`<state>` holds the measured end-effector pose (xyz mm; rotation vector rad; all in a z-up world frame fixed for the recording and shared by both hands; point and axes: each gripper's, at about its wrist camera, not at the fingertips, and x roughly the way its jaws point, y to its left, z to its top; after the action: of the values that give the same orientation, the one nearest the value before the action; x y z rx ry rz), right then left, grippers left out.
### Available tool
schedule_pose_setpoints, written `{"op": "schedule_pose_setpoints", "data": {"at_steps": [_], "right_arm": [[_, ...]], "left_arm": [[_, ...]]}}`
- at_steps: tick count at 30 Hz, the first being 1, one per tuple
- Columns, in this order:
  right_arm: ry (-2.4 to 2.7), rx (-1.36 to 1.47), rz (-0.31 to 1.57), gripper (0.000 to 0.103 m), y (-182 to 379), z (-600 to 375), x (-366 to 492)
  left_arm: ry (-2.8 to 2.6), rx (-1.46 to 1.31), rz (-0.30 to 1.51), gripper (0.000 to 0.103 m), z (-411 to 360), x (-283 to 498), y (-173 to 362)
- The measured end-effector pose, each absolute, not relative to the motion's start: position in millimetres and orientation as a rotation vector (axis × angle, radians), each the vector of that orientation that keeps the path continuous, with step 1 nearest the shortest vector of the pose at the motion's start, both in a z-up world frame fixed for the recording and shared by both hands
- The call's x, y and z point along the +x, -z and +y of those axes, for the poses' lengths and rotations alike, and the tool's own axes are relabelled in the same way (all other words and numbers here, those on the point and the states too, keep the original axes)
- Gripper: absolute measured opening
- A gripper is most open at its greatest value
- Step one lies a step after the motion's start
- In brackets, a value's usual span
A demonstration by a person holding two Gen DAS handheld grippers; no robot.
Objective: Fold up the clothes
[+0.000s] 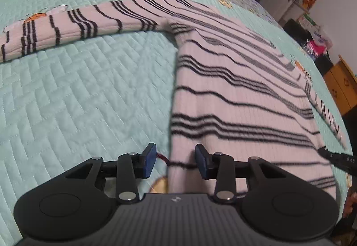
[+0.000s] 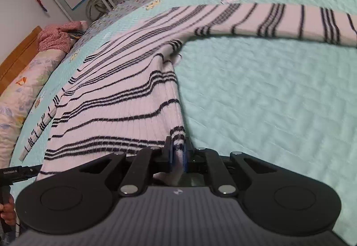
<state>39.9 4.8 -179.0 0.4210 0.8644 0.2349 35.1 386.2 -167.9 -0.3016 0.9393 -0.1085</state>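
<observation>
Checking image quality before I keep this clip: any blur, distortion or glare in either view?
Left wrist view: striped sweater smeared by motion blur on the right, quilt sharp, strong fisheye bending, bright lamp glare in the doorway. Right wrist view: quilt and far sleeve softly blurred, right gripper crisp; even light, no harsh shadows.

You can read little here: white lettering on the other black handheld gripper (image 2: 17,173) at the right wrist view's left edge, roughly "Genrobot.AI"; its mark in the left wrist view is too blurred.
</observation>
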Motion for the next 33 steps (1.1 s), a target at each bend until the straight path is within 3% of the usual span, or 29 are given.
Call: {"op": "schedule_pose_setpoints", "data": {"at_steps": [8, 11, 12, 14, 20, 23, 24, 25, 27, 28, 33], "right_arm": [[-0.242, 0.482, 0.87, 0.011, 183, 1, 36], [-0.236, 0.542, 0.833, 0.031, 176, -6, 39], [-0.243, 0.537, 0.814, 0.048, 173, -6, 43], [-0.256, 0.527, 0.777, 0.064, 166, -5, 51], [-0.29, 0.313, 0.788, 0.064, 164, 31, 99], [-0.294, 0.296, 0.824, 0.059, 172, 35, 115], [-0.29, 0.301, 0.824, 0.044, 174, 33, 114], [-0.286, 0.308, 0.822, 0.011, 175, 30, 113], [-0.268, 0.321, 0.823, 0.008, 176, 21, 105], [-0.254, 0.323, 0.822, 0.008, 175, 16, 99], [-0.231, 0.442, 0.845, 0.007, 187, -16, 76]], "left_arm": [[0.187, -0.223, 0.99, 0.034, 372, 27, 164], [0.159, -0.329, 0.96, 0.037, 390, 34, 160], [0.141, -0.346, 0.947, 0.04, 395, 41, 159], [0.107, -0.364, 0.919, 0.041, 401, 58, 159], [0.063, -0.355, 0.861, 0.047, 409, 119, 165], [0.093, -0.384, 0.854, 0.048, 410, 136, 170], [0.108, -0.381, 0.853, 0.047, 408, 138, 171], [0.123, -0.378, 0.852, 0.045, 406, 140, 171], [0.151, -0.344, 0.87, 0.011, 399, 134, 172], [0.165, -0.326, 0.879, 0.005, 395, 131, 172], [0.164, -0.349, 0.897, 0.005, 398, 122, 173]]}}
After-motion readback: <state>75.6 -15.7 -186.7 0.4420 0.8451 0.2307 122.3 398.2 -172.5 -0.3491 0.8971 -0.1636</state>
